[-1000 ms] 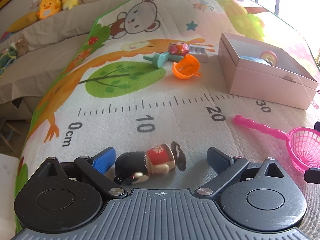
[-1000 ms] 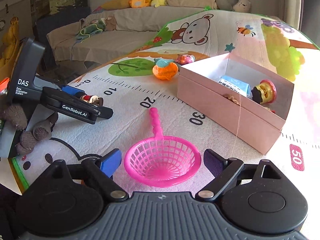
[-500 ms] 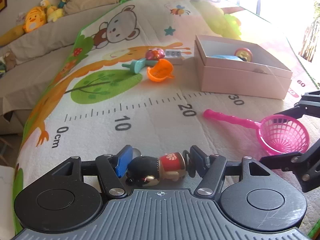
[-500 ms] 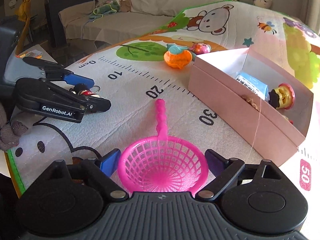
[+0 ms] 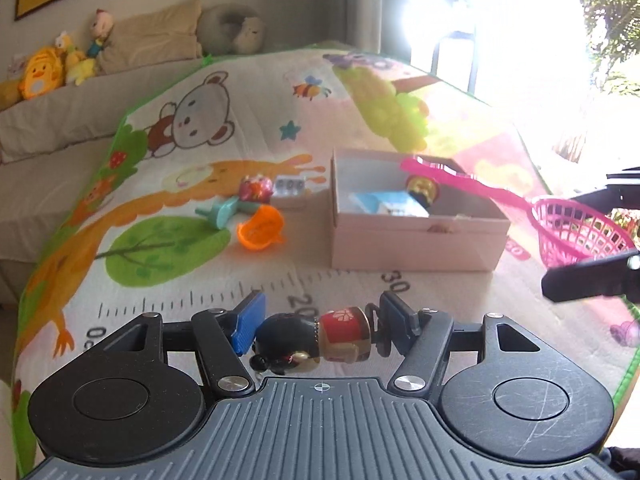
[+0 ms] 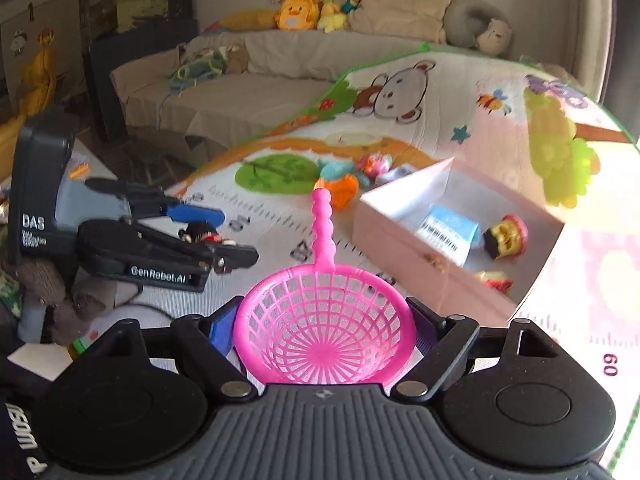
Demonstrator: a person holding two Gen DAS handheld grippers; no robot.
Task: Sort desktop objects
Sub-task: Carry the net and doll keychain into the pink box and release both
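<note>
My left gripper (image 5: 320,324) is shut on a small doll (image 5: 316,338) with a black head and red body, held sideways above the mat. The same left gripper (image 6: 216,242) shows at the left of the right wrist view, the doll (image 6: 202,234) between its fingers. My right gripper (image 6: 324,330) is shut on the bowl of a pink toy strainer (image 6: 324,332), lifted off the mat with its handle pointing away. That strainer (image 5: 576,228) hangs at the right of the left wrist view. An open pink box (image 5: 416,246) holds a blue packet (image 5: 390,204) and a small round toy (image 5: 422,188).
An orange cup (image 5: 260,228), a teal toy (image 5: 222,212), a red-pink ball (image 5: 256,188) and a small grey block (image 5: 290,190) lie left of the box on the printed play mat (image 5: 168,276). A sofa with plush toys (image 6: 304,10) stands behind.
Both grippers closed on their toys and rose from the mat: the doll and the strainer now hang in the air. The strainer has come closer to the box.
</note>
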